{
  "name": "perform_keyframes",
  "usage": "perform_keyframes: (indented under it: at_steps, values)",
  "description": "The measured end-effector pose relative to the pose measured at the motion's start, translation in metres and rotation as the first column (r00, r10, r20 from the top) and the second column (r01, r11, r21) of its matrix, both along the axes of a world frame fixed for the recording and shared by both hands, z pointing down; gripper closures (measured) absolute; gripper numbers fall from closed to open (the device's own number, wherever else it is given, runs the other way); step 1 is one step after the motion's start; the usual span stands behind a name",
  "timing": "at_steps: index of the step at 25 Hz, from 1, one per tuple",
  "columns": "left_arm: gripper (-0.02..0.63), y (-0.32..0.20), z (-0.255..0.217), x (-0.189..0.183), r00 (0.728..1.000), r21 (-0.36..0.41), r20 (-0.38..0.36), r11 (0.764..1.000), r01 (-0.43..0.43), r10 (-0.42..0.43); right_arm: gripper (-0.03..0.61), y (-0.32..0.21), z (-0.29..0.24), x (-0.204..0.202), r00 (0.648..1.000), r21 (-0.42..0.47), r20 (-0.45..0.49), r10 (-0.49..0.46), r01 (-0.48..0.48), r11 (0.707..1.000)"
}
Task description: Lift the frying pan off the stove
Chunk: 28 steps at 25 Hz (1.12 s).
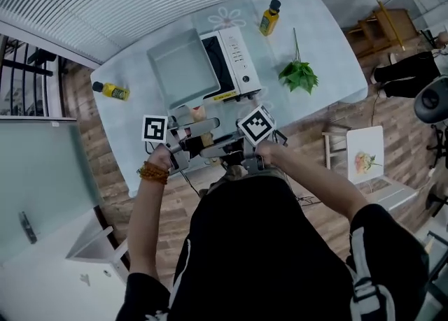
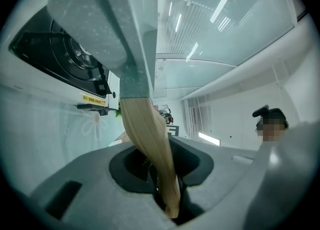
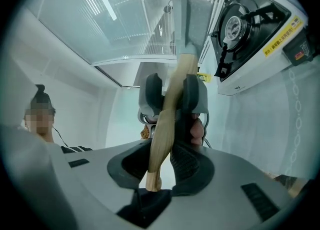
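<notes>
The square grey-green frying pan (image 1: 182, 71) hangs in the air just left of the white stove (image 1: 234, 61), clear of its black burner (image 2: 65, 53). In the left gripper view the pan's speckled underside (image 2: 100, 18) fills the top, and its wooden handle (image 2: 150, 139) runs down into my left gripper (image 2: 167, 194), which is shut on it. My right gripper (image 3: 160, 169) is shut on the same handle (image 3: 170, 113) nearer its end, just behind the left gripper's body (image 3: 150, 93). In the head view the left gripper (image 1: 190, 131) and right gripper (image 1: 222, 148) sit close together at the table's near edge.
On the pale table (image 1: 329, 54) stand a yellow oil bottle (image 1: 269, 17) at the back, a second bottle (image 1: 112, 90) lying at the left, and a bunch of green leaves (image 1: 299, 75) right of the stove. A white stool (image 1: 364, 155) stands on the floor at the right. A person (image 3: 42, 119) sits in the background.
</notes>
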<state>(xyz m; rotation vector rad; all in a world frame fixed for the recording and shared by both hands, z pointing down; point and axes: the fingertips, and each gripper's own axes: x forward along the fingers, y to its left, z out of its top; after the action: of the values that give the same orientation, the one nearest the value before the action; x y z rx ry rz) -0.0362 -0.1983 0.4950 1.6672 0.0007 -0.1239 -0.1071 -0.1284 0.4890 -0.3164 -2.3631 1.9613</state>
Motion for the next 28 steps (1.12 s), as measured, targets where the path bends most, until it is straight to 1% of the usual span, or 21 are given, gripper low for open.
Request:
perform_keyframes:
  at_steps: [4,9,13,15,18,23,28]
  values:
    - [0.517,0.009,-0.014,0.004,1.000,0.020,0.002,1.000,-0.014,0.014,0.485,0.010,-0.008,0.006,0.999,-0.011,-0.047,0.021,-0.021,1.000]
    - [0.515,0.021,-0.039,0.009,1.000,0.048,0.001,0.999,-0.017,0.017,0.483,0.021,-0.034,0.009,0.999,0.029,-0.027,0.040,-0.039,0.999]
    - [0.515,0.035,-0.064,0.012,1.000,0.065,-0.026,0.998,-0.017,0.018,0.483,0.034,-0.057,0.012,0.998,0.037,-0.023,0.056,-0.055,0.998]
    - [0.514,0.043,-0.072,0.012,0.999,0.079,-0.023,0.997,-0.022,0.023,0.482,0.042,-0.066,0.012,0.998,0.043,-0.024,0.059,-0.058,0.997]
    - [0.511,0.051,-0.078,0.008,0.999,0.100,0.007,0.994,-0.033,0.033,0.480,0.050,-0.076,0.010,0.997,0.043,-0.021,0.072,-0.071,0.997]
    - [0.511,0.048,-0.080,0.007,0.999,0.085,0.013,0.996,-0.039,0.038,0.480,0.046,-0.080,0.010,0.996,0.020,-0.004,0.092,-0.092,0.996]
    - [0.509,0.051,-0.082,0.007,0.999,0.094,0.014,0.995,-0.039,0.038,0.480,0.050,-0.082,0.009,0.996,0.025,-0.002,0.086,-0.086,0.996]
